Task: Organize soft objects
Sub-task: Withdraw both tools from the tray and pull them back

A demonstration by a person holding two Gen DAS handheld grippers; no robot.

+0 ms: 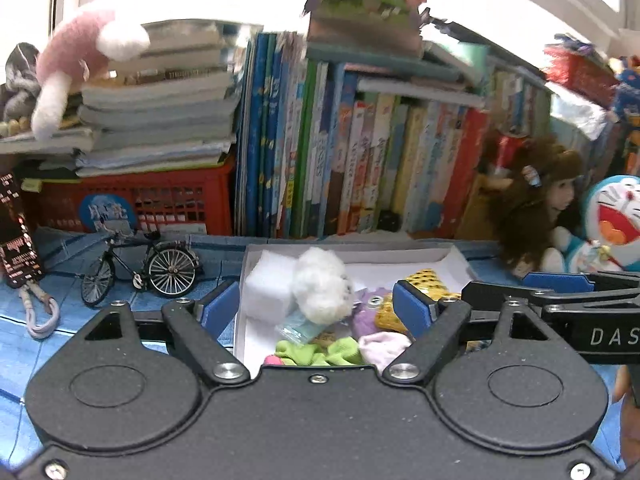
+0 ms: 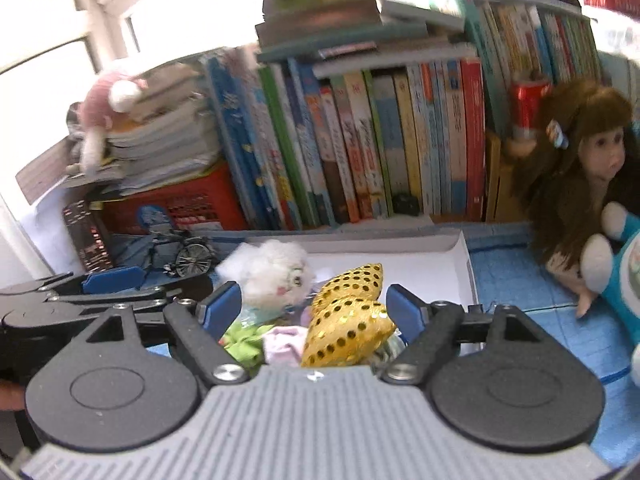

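Note:
A shallow white box [image 1: 452, 258] on the blue tabletop holds the soft things: a white foam block [image 1: 266, 286], a fluffy white plush [image 1: 322, 290], a gold sequined pouch [image 1: 428, 284], a purple piece [image 1: 370, 308], green cloth [image 1: 316, 350] and pale pink cloth [image 1: 382, 346]. My left gripper [image 1: 316, 310] hangs open above the box's near side with nothing between its blue pads. My right gripper [image 2: 314, 308] is open too, over the gold sequined pouch [image 2: 348, 320], which lies loose in the box [image 2: 460, 248] beside the white plush [image 2: 276, 272].
Upright books [image 1: 360, 160] and a red basket [image 1: 160, 200] under stacked books wall off the back. A model bicycle [image 1: 140, 272] stands left of the box. A brown-haired doll [image 2: 580, 168] and a blue cartoon plush [image 1: 612, 224] sit at the right. A pink plush [image 1: 80, 56] lies on the stack.

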